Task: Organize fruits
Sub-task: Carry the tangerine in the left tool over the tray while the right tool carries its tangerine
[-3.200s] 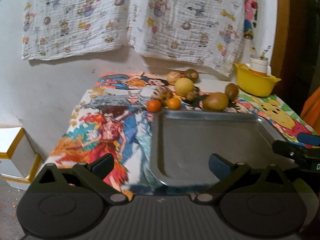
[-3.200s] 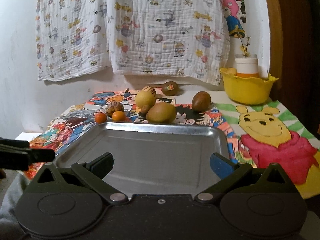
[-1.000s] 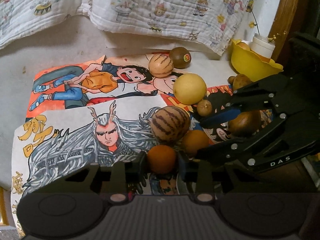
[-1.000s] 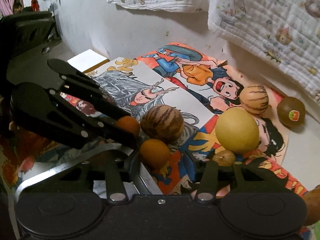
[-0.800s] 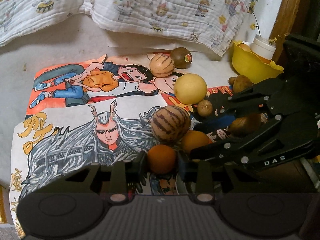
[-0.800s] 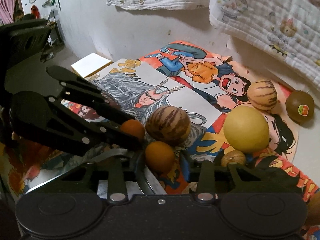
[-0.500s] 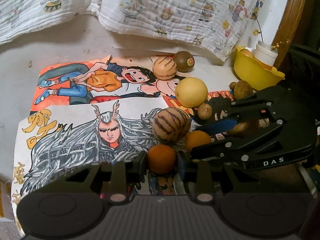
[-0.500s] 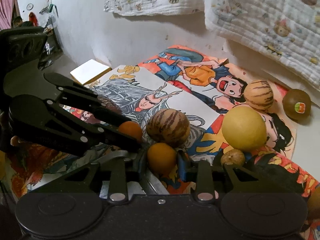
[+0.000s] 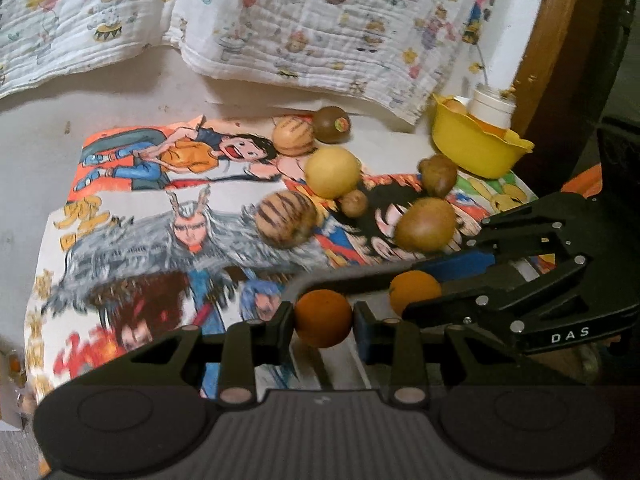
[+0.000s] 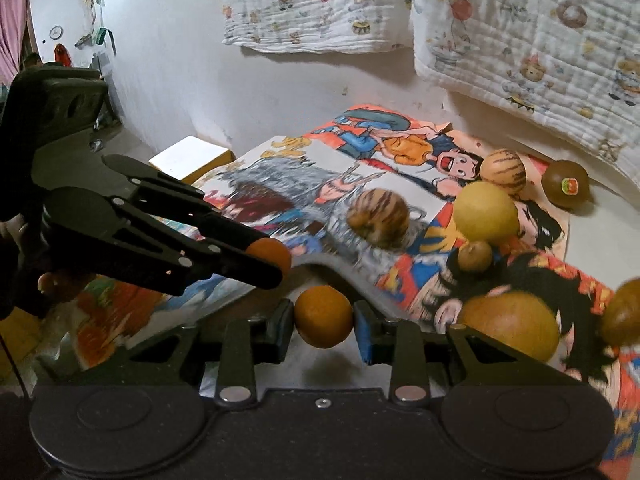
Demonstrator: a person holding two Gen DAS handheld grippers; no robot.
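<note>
At six o'clock in the left wrist view, the left gripper [image 9: 323, 318] pinches a dark orange [image 9: 323, 318] between nearly closed pads, over the metal tray's rim [image 9: 340, 278]; at three o'clock the right gripper [image 9: 416, 286] likewise clamps a lighter orange [image 9: 414, 290], its narrow jaws pressed on the fruit; further out on the cartoon cloth [image 9: 132, 216] lie a striped fruit [image 9: 286, 219], a brown-green fruit [image 9: 426, 224] and a yellow fruit [image 9: 332, 172]; at two o'clock stands a yellow bowl [image 9: 476, 148].

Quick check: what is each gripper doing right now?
Left gripper: shut on a small orange fruit.
Right gripper: shut on another small orange fruit.
</note>
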